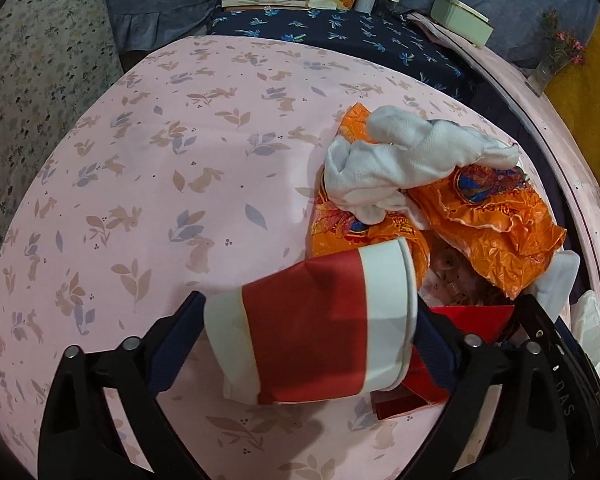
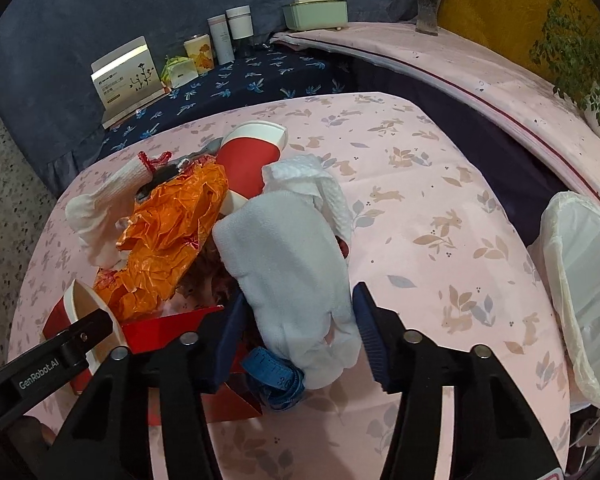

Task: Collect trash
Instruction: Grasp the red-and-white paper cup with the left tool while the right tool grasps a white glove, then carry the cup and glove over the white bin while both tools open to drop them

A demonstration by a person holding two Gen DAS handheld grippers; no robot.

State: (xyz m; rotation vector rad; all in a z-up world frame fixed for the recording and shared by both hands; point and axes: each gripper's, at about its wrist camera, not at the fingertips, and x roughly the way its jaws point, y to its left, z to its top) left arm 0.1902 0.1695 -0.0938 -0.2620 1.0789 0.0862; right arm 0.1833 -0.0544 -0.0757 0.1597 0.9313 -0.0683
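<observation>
A red and white paper cup [image 1: 320, 320] lies on its side on the pink rabbit-print tablecloth [image 1: 160, 160]. My left gripper [image 1: 312, 308] is shut on it end to end, one blue pad on its base and the other at its rim. My right gripper [image 2: 300, 296] is shut on a white fabric glove [image 2: 288, 256], which fills the gap between its pads. Beside them sit a crumpled orange plastic wrapper [image 2: 168, 232], a second white glove with red trim [image 2: 108, 200], another red and white cup [image 2: 252, 148], a paper towel [image 2: 312, 184], a red carton [image 2: 168, 332] and a blue tape measure [image 2: 276, 376].
A bin with a white liner [image 2: 580, 280] stands off the table's right edge. Boxes, cups and jars [image 2: 220, 40] line the dark blue cloth at the back. A glass vase [image 2: 428, 4] and a potted plant [image 2: 596, 108] stand on the pink ledge to the right.
</observation>
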